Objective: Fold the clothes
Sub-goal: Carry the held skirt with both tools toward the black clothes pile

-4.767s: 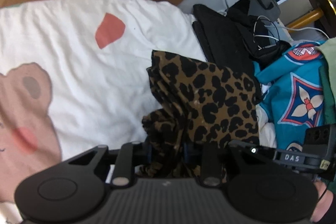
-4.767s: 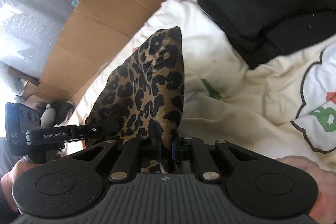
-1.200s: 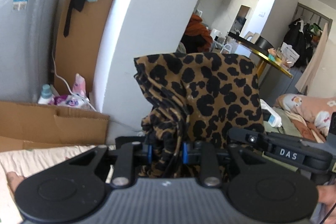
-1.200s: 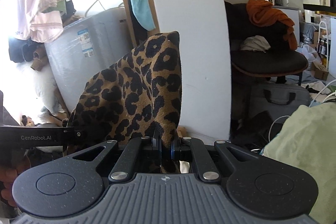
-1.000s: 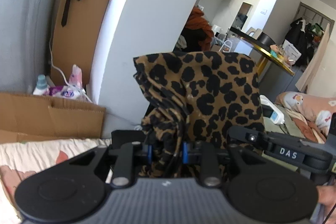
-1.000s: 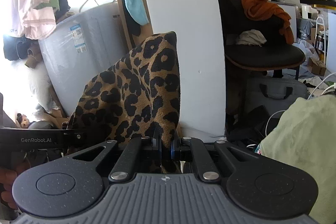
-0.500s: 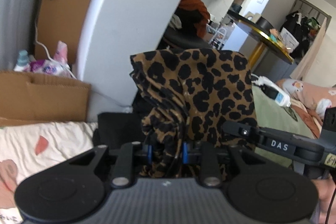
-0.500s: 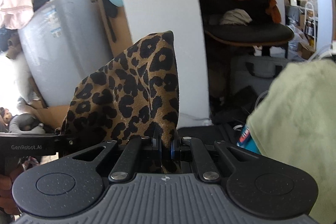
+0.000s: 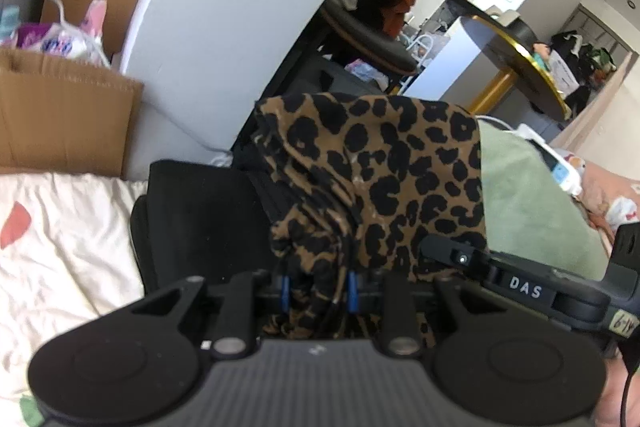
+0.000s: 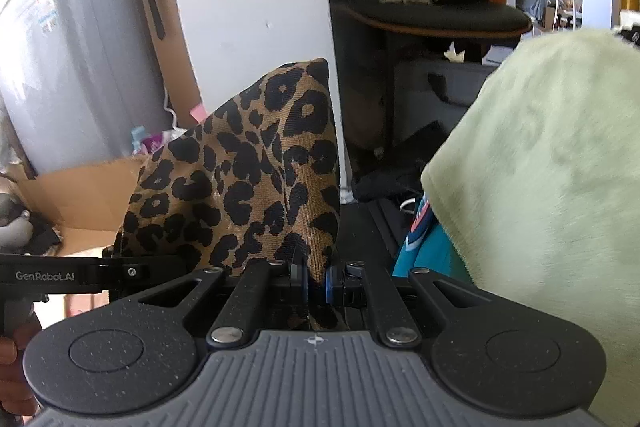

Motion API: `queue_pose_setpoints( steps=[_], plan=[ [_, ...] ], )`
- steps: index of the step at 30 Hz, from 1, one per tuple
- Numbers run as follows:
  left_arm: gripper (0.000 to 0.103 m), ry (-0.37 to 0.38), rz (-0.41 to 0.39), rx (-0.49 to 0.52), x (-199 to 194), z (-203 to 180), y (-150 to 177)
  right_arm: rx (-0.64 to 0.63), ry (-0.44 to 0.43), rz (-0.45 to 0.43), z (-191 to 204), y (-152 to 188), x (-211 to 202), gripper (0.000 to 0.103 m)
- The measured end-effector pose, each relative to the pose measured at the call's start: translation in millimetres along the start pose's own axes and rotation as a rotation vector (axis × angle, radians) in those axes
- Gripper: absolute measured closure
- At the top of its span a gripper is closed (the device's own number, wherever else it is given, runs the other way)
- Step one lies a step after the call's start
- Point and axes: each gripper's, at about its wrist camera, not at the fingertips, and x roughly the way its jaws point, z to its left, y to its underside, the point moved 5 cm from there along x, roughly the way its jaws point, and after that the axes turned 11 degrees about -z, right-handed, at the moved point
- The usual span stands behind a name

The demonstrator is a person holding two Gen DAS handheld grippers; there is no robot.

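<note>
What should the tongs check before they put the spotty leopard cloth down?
1. Left tongs pinching the leopard cloth: ok, a thick bunch sits between the pads.
2. Right tongs pinching it: ok, a thin edge is clamped.
3. Cloth spread flat between the two: not ok, it is bunched at the left tongs.
4. Free landing spot on the white bedsheet: cannot tell, the black clothes and green blanket lie close.
5. Lower part of the cloth hanging free: cannot tell, hidden.

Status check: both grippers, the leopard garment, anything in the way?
Left hand-held gripper shut on bunched leopard-print garment. Right hand-held gripper shut on its edge. Black folded stack ahead, pale green fleece close on the right.
</note>
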Motion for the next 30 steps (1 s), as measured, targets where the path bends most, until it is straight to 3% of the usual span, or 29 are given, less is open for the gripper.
queue_pose_setpoints(
  steps=[22, 30],
  plan=[
    [0.076, 0.000, 0.001, -0.062, 104, 98, 7, -0.084, -0.014, 0.074, -10, 42, 164, 0.097],
    [0.077, -0.011, 0.020, -0.151, 141, 139, 11, -0.109, -0.025, 0.098, -12, 59, 217, 0.097]
  ],
)
